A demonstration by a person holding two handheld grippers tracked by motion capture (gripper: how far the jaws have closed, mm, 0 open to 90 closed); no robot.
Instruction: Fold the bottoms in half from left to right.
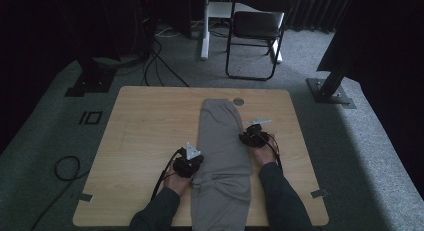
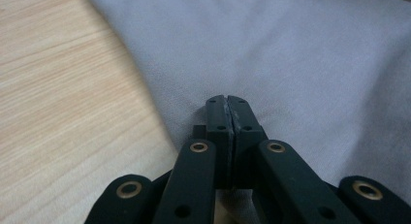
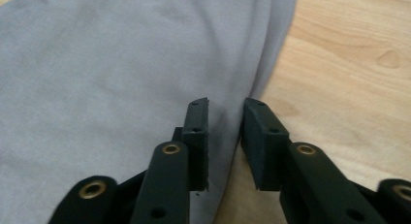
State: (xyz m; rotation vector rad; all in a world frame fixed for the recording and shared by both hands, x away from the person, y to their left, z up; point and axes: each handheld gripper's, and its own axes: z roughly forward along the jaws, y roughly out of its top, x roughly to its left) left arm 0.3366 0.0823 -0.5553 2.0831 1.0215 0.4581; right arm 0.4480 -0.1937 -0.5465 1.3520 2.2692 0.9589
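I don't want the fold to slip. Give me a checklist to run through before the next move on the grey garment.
1. Left tool shut at the edge of the grey garment: ok; whether cloth is pinched, cannot tell.
2. Right tool gripping: not ok, jaws apart astride the garment's edge.
3. Garment flat on the table: ok, though its near end overhangs.
4. Both tools at opposite sides of the garment: ok.
5. Bare tabletop beside the garment: ok.
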